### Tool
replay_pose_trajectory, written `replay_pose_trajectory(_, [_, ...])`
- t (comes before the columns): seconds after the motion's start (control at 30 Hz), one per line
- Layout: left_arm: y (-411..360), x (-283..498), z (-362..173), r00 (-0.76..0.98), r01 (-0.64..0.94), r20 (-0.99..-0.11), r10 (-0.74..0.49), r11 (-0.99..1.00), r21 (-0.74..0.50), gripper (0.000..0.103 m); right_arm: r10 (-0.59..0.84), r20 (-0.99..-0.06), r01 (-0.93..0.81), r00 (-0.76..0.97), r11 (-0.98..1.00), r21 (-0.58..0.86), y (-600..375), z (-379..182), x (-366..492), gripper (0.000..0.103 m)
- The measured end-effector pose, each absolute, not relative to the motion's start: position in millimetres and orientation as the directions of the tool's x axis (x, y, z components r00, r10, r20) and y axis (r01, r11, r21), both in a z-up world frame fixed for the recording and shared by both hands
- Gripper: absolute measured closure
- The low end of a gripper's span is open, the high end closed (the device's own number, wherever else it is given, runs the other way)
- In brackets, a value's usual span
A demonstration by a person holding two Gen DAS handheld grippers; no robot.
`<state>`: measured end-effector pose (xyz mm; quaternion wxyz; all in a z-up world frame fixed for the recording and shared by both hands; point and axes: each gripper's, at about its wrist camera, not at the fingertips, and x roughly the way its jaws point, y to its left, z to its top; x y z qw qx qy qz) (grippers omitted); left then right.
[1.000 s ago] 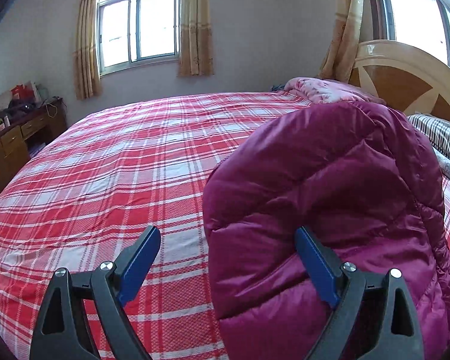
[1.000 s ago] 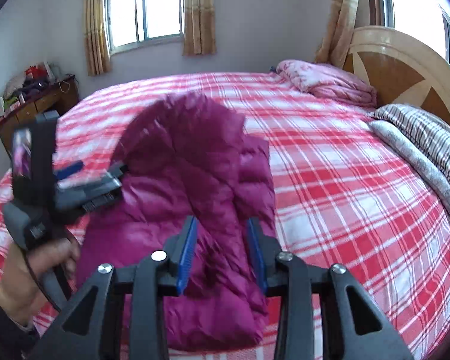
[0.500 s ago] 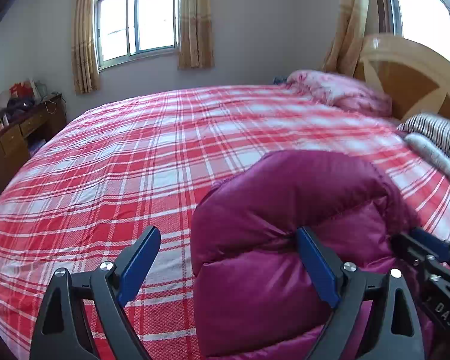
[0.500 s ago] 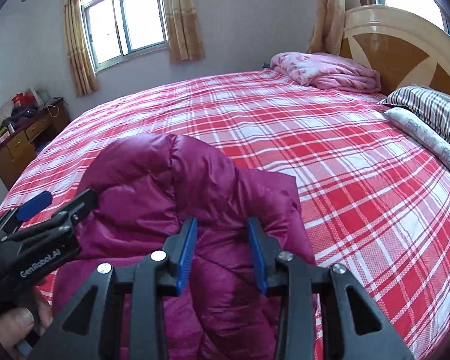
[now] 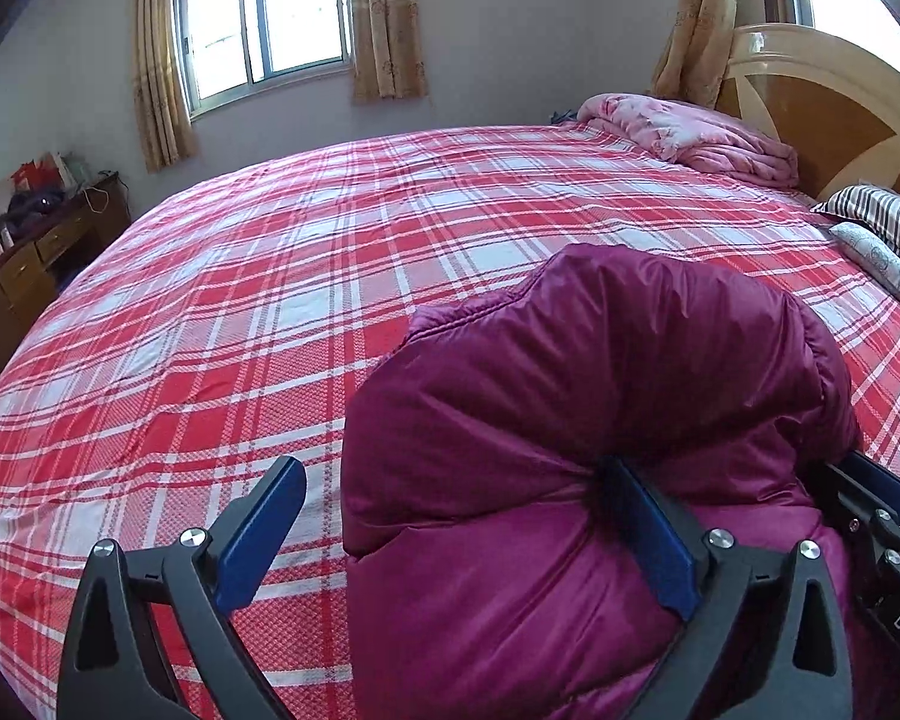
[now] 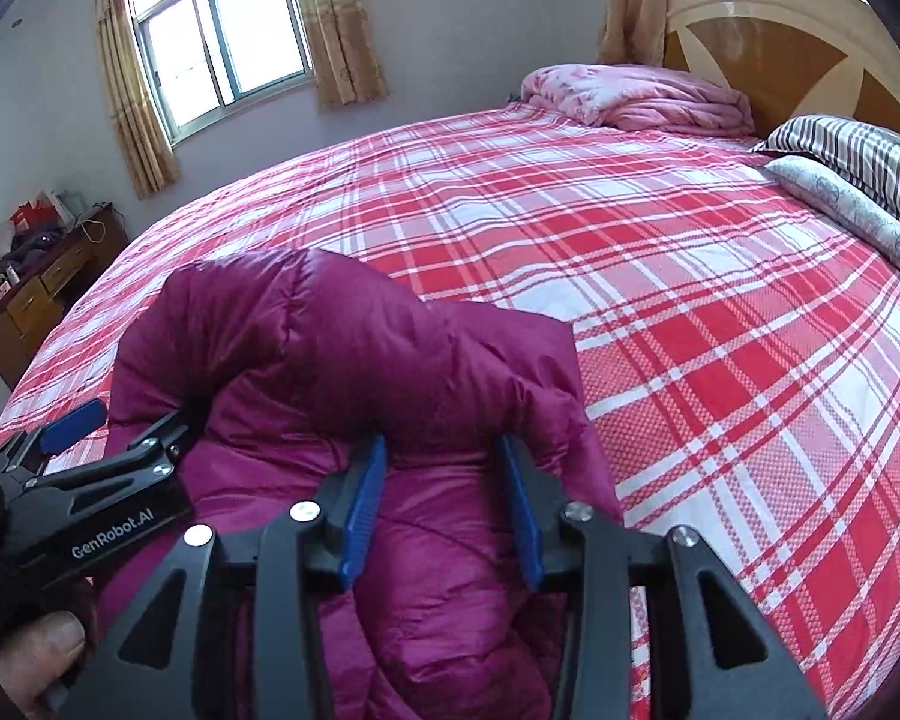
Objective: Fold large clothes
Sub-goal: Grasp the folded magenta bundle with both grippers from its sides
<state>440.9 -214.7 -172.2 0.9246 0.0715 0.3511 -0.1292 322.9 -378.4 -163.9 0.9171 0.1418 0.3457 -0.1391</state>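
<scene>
Here the left claw (image 5: pixel 450 531) is spread wide, its right finger pressed into a fold of the magenta puffer jacket (image 5: pixel 600 420), gripping nothing. The right claw (image 6: pixel 441 510) is part-closed with a ridge of the jacket bulging between its blue pads; whether it truly pinches it I cannot tell. The jacket lies bunched near the bed's (image 5: pixel 270 300) near edge, on red plaid. Curtained window (image 5: pixel 270 12), wooden headboard (image 6: pixel 780 48). The left tool reads "GenRobot.AI".

One purple puffy jacket (image 5: pixel 570 420), two grippers, left gripper (image 5: pixel 450 534), right gripper (image 6: pixel 441 510), one bed (image 5: pixel 270 300), two windows, one pink blanket (image 5: pixel 690 132), two pillows.
</scene>
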Motion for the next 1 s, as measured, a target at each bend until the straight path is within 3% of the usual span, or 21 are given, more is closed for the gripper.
replay_pose_trajectory(1.0, [-220, 447, -181, 0.697, 0.303, -0.69, -0.195, 0.952, 0.037, 0.001, -0.145, -0.713, 0.364, 0.686, 0.917, 0.164, -384, -175, 329, 0.058])
